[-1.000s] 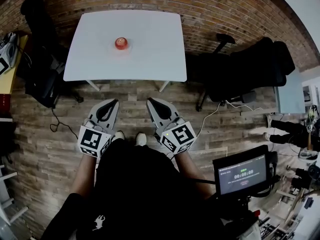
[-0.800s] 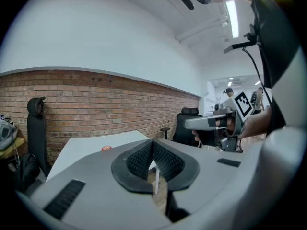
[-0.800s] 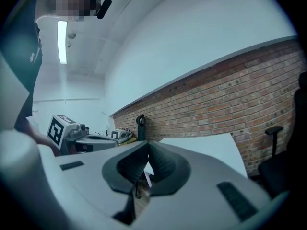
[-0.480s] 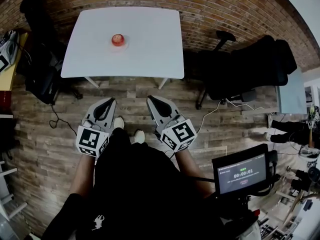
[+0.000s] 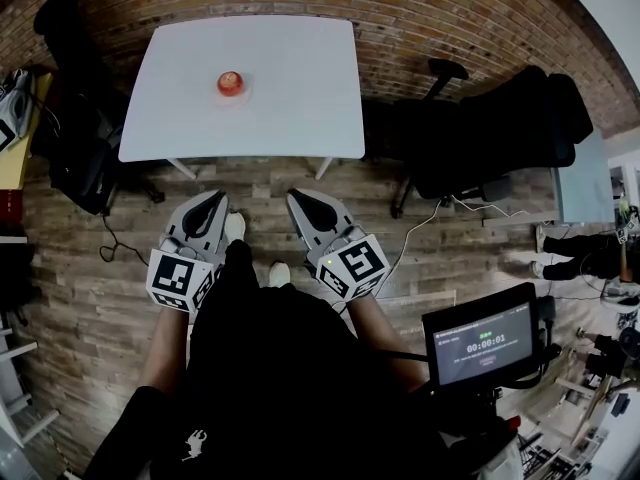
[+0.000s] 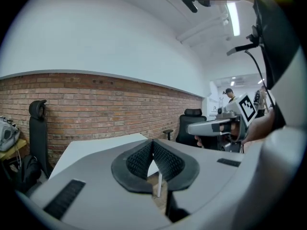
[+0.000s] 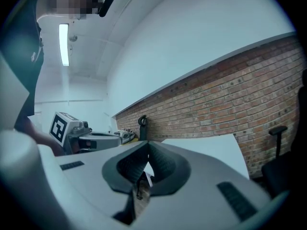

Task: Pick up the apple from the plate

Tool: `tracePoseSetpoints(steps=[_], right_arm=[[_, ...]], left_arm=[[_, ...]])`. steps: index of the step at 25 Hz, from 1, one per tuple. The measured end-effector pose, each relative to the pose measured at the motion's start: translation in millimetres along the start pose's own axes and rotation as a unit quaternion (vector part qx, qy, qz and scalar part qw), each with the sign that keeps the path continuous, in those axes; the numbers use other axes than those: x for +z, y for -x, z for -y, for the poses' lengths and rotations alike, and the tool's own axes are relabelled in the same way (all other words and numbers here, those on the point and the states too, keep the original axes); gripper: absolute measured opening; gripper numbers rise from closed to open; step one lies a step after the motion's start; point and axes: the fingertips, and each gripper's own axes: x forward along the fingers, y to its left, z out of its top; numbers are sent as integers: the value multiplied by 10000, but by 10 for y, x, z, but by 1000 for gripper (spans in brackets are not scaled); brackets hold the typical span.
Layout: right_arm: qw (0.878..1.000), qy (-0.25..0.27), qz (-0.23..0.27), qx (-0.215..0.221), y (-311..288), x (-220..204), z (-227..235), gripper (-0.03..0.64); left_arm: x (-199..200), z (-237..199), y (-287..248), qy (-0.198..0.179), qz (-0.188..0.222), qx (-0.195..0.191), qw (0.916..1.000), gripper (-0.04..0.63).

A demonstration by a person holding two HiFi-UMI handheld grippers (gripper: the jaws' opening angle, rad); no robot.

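A red apple point(image 5: 229, 82) sits on a small white plate point(image 5: 243, 93) on the white table point(image 5: 300, 78), towards its left half, in the head view. My left gripper point(image 5: 215, 199) and right gripper point(image 5: 296, 199) are held side by side over the wooden floor, well short of the table's near edge. Both have their jaws shut with nothing between them. In the left gripper view the tips point(image 6: 153, 142) meet in front of the table point(image 6: 91, 147); the apple is hidden there. The right gripper point(image 7: 147, 143) also shows closed tips against the table point(image 7: 211, 147).
A brick wall point(image 5: 420, 18) runs behind the table. Black office chairs stand at the table's left point(image 5: 80, 118) and right point(image 5: 490, 138). A cable point(image 5: 112, 248) lies on the floor at left. A monitor point(image 5: 480, 343) stands at lower right.
The table and apple have shifted slightly left and down in the head view, and both grippers sit a little further left and lower. The jaws stayed shut.
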Motion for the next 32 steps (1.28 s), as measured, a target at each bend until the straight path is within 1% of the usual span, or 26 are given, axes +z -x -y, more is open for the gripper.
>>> tracePoseSetpoints(steps=[4, 9, 16, 24, 32], right_arm=[[10000, -27, -12, 35, -90, 29, 74, 5], [9999, -33, -52, 94, -282, 10, 73, 5], [9998, -52, -158, 66, -668, 15, 141, 5], [9999, -83, -105, -49, -1219, 159, 305, 5], [9995, -144, -26, -265, -1653, 347, 488, 5]], left_arm=[[35, -83, -86, 44, -19, 28, 10000, 6], [-96, -247, -91, 254, -215, 25, 9994, 6], [-75, -620, -244, 269, -99, -35, 9996, 5], [-22, -1143, -582, 333, -58, -329, 9989, 6], [150, -1546, -928, 193, 26, -666, 9976, 6]])
